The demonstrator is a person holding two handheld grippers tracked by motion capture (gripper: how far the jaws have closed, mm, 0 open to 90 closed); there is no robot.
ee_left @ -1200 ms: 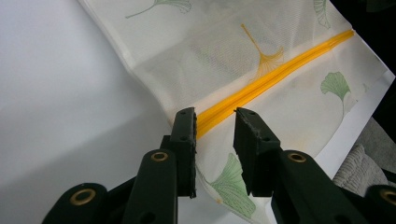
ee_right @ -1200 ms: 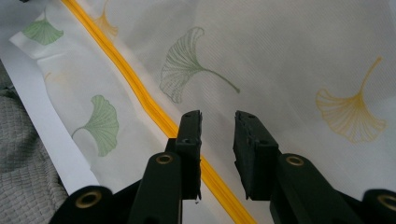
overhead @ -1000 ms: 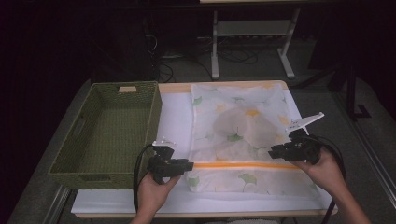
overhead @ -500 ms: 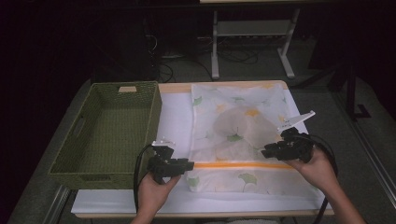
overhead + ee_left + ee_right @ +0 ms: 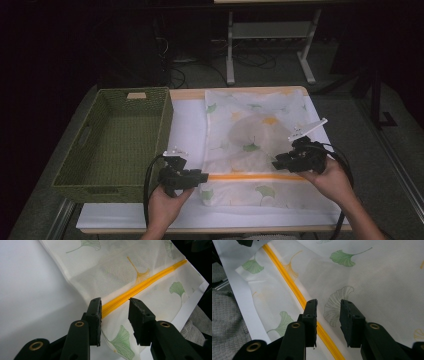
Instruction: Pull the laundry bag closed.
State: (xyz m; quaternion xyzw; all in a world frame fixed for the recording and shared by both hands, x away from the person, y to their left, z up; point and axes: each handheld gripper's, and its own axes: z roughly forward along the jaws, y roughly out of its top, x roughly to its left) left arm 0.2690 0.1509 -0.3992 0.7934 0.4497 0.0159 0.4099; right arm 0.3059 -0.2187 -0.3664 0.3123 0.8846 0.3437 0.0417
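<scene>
Green basket (image 5: 95,160) holds nothing; mesh bag (image 5: 250,135) flat beside it

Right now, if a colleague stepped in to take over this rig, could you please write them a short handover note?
Left gripper: jaws have just been opening, nothing pinched, at the left end of the yellow zipper.
Right gripper: also just been opening, nothing held, by the zipper's right end.
The mesh laundry bag with ginkgo leaves lies flat on the white sheet; the green basket stands to its left with nothing in it.
Done: bag laid out, both grips let go.
Left, probably: moving the bag to the basket.
</scene>
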